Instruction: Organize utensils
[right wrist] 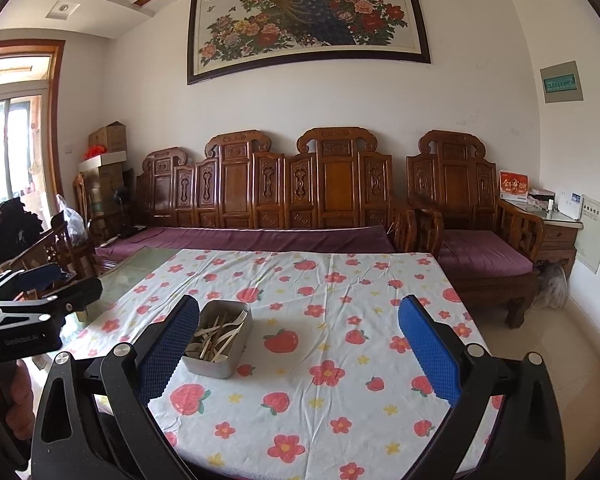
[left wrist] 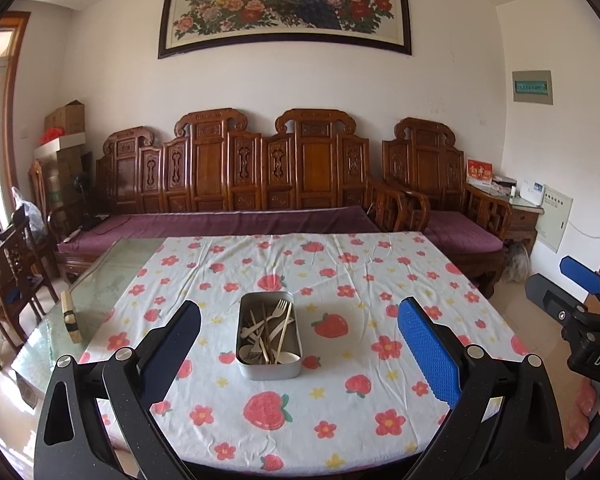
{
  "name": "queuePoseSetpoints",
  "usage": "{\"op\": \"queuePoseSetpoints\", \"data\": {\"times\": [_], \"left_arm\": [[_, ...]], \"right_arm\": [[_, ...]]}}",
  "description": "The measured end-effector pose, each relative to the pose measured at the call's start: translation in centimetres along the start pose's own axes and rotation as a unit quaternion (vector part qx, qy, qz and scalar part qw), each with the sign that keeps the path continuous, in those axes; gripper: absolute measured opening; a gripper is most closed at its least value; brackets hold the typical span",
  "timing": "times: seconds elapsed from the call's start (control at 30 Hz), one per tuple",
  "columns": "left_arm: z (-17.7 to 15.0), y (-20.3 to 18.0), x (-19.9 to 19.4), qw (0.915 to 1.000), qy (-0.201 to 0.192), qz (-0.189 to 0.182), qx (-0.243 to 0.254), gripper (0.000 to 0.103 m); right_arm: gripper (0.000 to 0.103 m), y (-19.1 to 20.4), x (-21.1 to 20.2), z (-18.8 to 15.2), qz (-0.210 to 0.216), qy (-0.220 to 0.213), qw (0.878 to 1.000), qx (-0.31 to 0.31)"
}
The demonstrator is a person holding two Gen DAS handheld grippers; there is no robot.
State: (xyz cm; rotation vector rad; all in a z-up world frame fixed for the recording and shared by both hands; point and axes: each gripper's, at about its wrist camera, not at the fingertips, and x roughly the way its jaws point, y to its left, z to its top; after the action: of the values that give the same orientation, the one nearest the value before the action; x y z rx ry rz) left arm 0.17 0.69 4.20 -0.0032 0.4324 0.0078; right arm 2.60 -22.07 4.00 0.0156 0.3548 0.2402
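A rectangular metal tin (left wrist: pixel 269 368) stands on the flowered tablecloth (left wrist: pixel 340 400), holding several pale wooden forks, spoons and sticks (left wrist: pixel 270 332). My left gripper (left wrist: pixel 300 344) is open and empty, held near the table's front edge with the tin between its fingers' line of sight. My right gripper (right wrist: pixel 296 348) is open and empty, to the right of the tin (right wrist: pixel 216 364). The right gripper shows at the right edge of the left wrist view (left wrist: pixel 580 300); the left one shows at the left edge of the right wrist view (right wrist: pixel 32 288).
The cloth covers most of a glass-topped table (left wrist: pixel 100 280); a small wooden block (left wrist: pixel 70 316) lies on the bare glass at the left. A carved wooden sofa (left wrist: pixel 240 184) stands behind the table, wooden chairs (left wrist: pixel 8 276) at the left.
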Motion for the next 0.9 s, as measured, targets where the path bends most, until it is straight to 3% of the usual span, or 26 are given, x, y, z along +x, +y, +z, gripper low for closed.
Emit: {"op": "queuePoseSetpoints", "data": {"times": [0.9], "left_arm": [[-0.3, -0.2, -1.01, 1.0, -0.005, 0.002, 0.002, 0.095]], "right_arm": [[0.1, 0.11, -0.13, -0.6, -0.002, -0.001, 1.0, 0.004]]}}
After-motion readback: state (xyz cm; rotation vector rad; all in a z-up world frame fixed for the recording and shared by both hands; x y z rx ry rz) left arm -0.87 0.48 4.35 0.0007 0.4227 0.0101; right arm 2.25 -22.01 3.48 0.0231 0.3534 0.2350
